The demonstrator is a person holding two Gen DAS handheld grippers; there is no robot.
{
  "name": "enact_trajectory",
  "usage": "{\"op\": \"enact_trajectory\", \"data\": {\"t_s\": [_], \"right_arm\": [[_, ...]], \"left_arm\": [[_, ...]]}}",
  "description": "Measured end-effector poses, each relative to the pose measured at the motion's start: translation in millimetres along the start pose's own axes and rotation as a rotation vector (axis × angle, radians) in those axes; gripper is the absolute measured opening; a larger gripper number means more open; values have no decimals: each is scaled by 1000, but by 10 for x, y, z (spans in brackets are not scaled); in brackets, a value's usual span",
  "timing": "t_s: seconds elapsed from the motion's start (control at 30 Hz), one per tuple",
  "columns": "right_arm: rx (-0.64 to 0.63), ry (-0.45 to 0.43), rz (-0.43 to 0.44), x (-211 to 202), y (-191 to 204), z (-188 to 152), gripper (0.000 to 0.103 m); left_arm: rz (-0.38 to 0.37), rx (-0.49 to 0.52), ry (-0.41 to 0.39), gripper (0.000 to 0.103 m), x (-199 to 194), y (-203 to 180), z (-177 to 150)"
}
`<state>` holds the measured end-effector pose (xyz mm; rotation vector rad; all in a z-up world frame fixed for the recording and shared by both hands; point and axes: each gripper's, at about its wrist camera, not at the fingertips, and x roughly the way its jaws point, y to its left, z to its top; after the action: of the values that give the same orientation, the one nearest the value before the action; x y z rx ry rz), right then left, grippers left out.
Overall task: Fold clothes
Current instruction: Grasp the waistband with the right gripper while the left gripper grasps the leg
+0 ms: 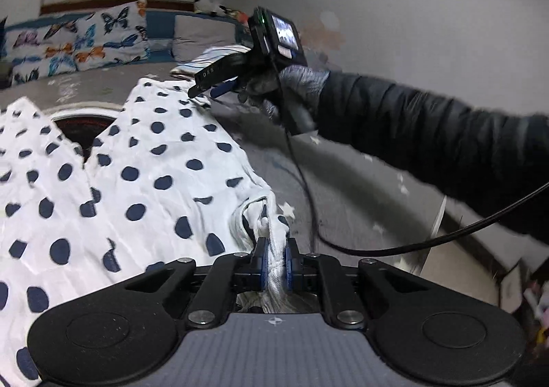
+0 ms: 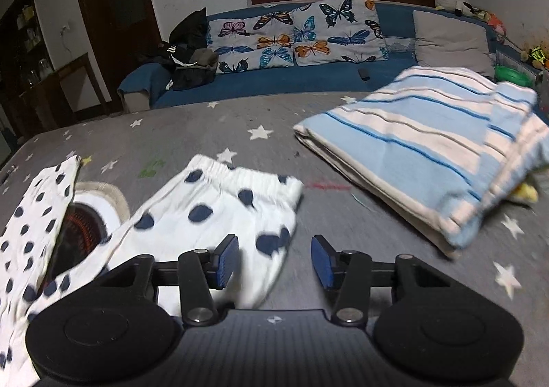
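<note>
1. Left hand-held gripper (image 1: 274, 258) is pinching a bunched edge of the polka-dot shorts (image 1: 144, 174).
2. The shorts lie spread on the grey star-print table (image 2: 240, 119).
3. Right hand-held gripper (image 2: 274, 261) is spread apart over the shorts' corner, holding nothing.
4. A folded striped garment (image 2: 422, 146) lies nearby.

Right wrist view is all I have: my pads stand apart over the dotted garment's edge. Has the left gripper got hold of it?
Observer: Yes. The left gripper is shut on a bunched edge of the polka-dot garment.
Operator: Where is my right gripper relative to that cloth?
Observer: In the left wrist view the right gripper sits at the garment's far corner, fingertips at its edge, nothing clearly pinched.
Operator: Anything trailing from it?
Observer: A black cable hangs from the right gripper down over the grey star-print surface, past the left gripper.
</note>
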<state>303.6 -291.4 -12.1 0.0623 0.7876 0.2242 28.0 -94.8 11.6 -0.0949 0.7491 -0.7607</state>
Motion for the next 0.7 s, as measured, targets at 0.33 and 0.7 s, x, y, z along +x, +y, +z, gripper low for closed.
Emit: {"op": "enact_trajectory", "data": {"t_s": [0.33, 0.7], "right_arm": [[-10, -32, -52, 274, 81, 164, 31], [31, -33, -106, 170, 91, 296, 6]], "left_arm": [[-39, -97, -27, 11, -110, 218, 21], [-21, -156, -78, 10, -353, 309, -97]]}}
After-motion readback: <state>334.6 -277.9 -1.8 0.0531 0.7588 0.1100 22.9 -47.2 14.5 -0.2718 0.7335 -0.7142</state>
